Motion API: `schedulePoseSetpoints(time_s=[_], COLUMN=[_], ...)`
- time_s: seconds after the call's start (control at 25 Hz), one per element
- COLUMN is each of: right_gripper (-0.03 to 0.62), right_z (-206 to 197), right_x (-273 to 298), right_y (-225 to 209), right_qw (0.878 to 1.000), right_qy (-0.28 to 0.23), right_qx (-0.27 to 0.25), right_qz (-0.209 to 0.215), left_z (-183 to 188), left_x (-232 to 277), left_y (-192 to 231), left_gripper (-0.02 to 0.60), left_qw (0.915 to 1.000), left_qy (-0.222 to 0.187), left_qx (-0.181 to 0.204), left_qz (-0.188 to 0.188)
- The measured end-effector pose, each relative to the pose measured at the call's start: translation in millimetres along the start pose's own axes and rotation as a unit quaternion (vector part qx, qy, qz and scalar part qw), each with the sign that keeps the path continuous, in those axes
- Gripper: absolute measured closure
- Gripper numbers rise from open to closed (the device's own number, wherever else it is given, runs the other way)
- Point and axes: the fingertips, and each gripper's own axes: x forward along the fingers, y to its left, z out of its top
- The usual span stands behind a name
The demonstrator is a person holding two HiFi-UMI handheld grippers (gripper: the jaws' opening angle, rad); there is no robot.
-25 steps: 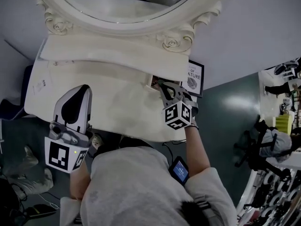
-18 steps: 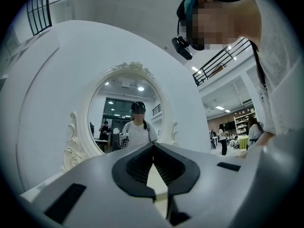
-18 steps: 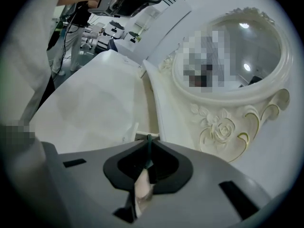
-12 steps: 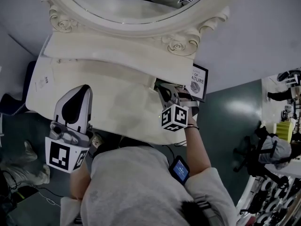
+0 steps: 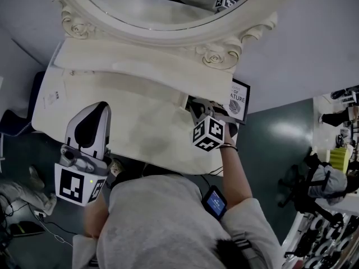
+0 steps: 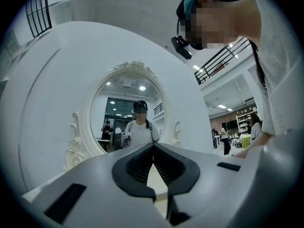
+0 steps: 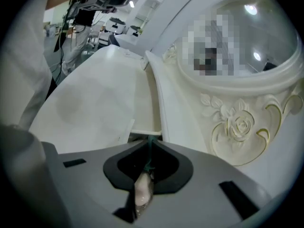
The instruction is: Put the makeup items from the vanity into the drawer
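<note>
My right gripper (image 5: 194, 102) points down at the right end of the white vanity top (image 5: 134, 122), its tips at the dark gap of the open drawer (image 5: 187, 98). In the right gripper view its jaws (image 7: 150, 141) are shut on a small pale makeup item (image 7: 142, 190) with a thin green strand, just above the drawer's edge (image 7: 142, 135). My left gripper (image 5: 92, 110) hovers over the vanity's front left. Its jaws (image 6: 153, 147) meet at the tips with nothing between them. No other makeup items show on the top.
An oval mirror in a carved rose frame (image 5: 216, 54) stands along the vanity's back. A small framed print (image 5: 238, 99) leans just right of the drawer. To the right lie dark green floor and cluttered desks (image 5: 336, 144).
My right gripper has sunk a little toward the drawer gap and rolled slightly, still shut on the pale item. The left gripper has stayed put.
</note>
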Motion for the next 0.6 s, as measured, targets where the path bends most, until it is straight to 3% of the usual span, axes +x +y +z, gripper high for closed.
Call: schedulePoseSetpoints(time_s=[0.16, 0.6], right_gripper=[0.559, 0.493], right_z=[1, 11], right_x=[-2, -10], right_y=[-1, -4], right_qw=[0.997, 0.980], right_qy=[-0.017, -0.052], right_qx=[0.075, 0.186], right_qz=[0.024, 0.051], left_z=[0, 4], left_x=[-1, -10], left_y=[2, 10], left_gripper=[0.566, 0.566], left_qw=[1.0000, 1.0000], left_qy=[0.000, -0.004], left_qx=[0.000, -0.001], left_qz=[0.001, 0.005])
